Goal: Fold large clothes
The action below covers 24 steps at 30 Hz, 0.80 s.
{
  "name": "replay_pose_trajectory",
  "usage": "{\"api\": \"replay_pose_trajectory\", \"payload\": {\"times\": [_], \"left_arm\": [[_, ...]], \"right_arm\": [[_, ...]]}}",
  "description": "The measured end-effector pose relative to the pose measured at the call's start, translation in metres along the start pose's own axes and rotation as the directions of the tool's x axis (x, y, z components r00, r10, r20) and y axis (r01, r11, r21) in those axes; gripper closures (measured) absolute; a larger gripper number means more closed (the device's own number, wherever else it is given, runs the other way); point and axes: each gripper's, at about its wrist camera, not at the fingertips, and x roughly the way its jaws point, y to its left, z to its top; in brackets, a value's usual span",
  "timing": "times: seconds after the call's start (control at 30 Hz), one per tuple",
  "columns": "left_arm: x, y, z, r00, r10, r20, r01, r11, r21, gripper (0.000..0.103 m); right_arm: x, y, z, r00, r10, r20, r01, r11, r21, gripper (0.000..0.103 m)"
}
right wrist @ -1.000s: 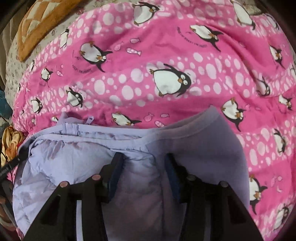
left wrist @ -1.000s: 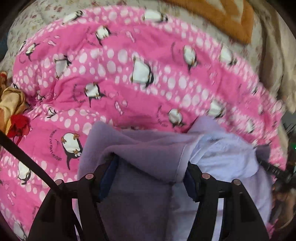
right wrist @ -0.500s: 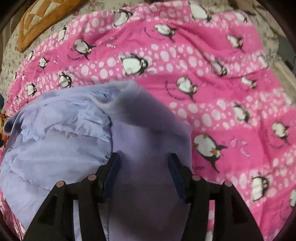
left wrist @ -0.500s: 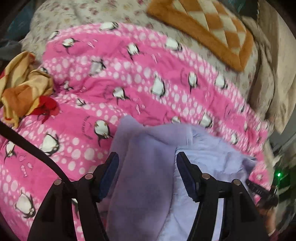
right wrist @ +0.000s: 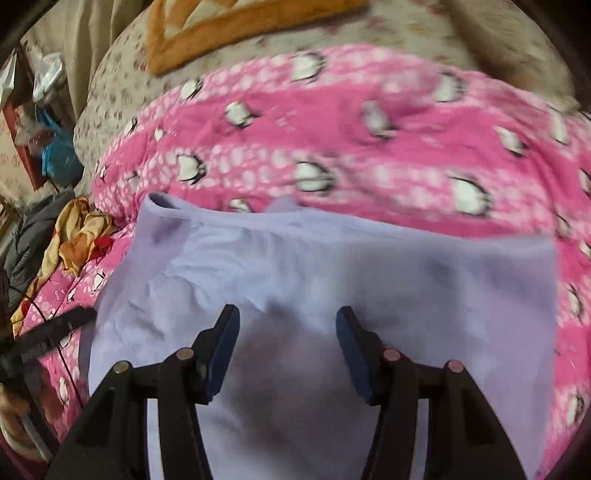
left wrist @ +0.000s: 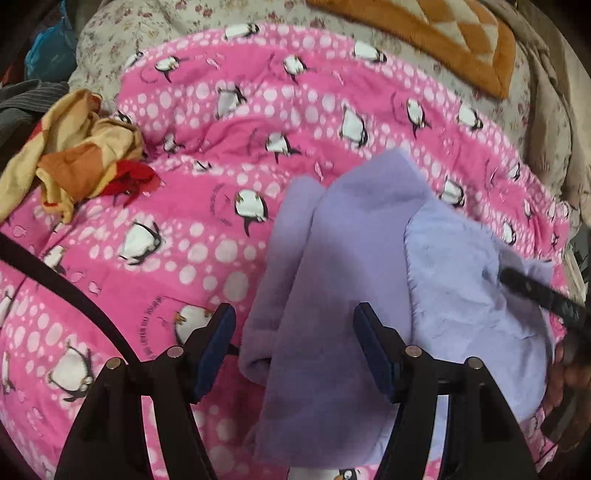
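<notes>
Lilac jacket (right wrist: 332, 266) lies folded on the pink blanket (left wrist: 229, 173), toward its near edge. Left gripper (left wrist: 294, 334) above it, jaws opening, pads clear of the cloth. Right gripper (right wrist: 287, 334) also parted over the jacket; view is blurred, but nothing seems pinched. Yellow-red cloth (left wrist: 70, 155) bunched at the blanket's left edge. Orange cushion (left wrist: 436, 33) beyond the far edge.

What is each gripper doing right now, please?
Left gripper: opening, fingers clear of the lilac garment lying between them.
Right gripper: open, fingers apart over the lilac garment, holding nothing.
</notes>
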Motion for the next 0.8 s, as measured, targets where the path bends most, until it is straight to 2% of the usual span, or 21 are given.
{"api": "replay_pose_trajectory", "payload": {"times": [0.13,0.2,0.4,0.5,0.63,0.73,0.8], "left_arm": [[0.014,-0.001,-0.002,1.0,0.015,-0.018,-0.015,1.0,0.021,0.066],[0.019,0.0,-0.002,1.0,0.011,-0.025,-0.01,1.0,0.021,0.066],[0.022,-0.002,-0.002,0.999,0.012,-0.031,-0.011,1.0,0.025,0.066],[0.021,-0.001,-0.002,0.999,0.011,-0.032,-0.01,1.0,0.021,0.066],[0.022,0.0,-0.002,0.999,0.006,-0.037,-0.005,1.0,0.009,0.066],[0.022,0.0,-0.002,0.999,-0.001,-0.039,0.001,1.0,0.003,0.066],[0.024,0.001,-0.002,0.999,-0.004,-0.042,0.004,1.0,0.001,0.066]], "right_arm": [[0.042,0.024,0.022,0.997,-0.05,-0.061,0.046,0.997,-0.066,0.047],[0.068,0.027,0.027,0.985,-0.13,-0.113,0.12,0.988,-0.095,0.047],[0.081,0.023,0.018,0.984,-0.154,-0.093,0.146,0.985,-0.089,0.046],[0.069,0.025,0.019,0.984,-0.152,-0.094,0.145,0.987,-0.073,0.046],[0.044,0.047,0.028,0.998,-0.049,-0.035,0.047,0.998,-0.046,0.046],[0.054,0.073,0.036,0.998,0.003,-0.055,-0.008,0.996,-0.09,0.046],[0.067,0.087,0.041,0.998,-0.002,-0.065,-0.007,0.991,-0.134,0.046]]}}
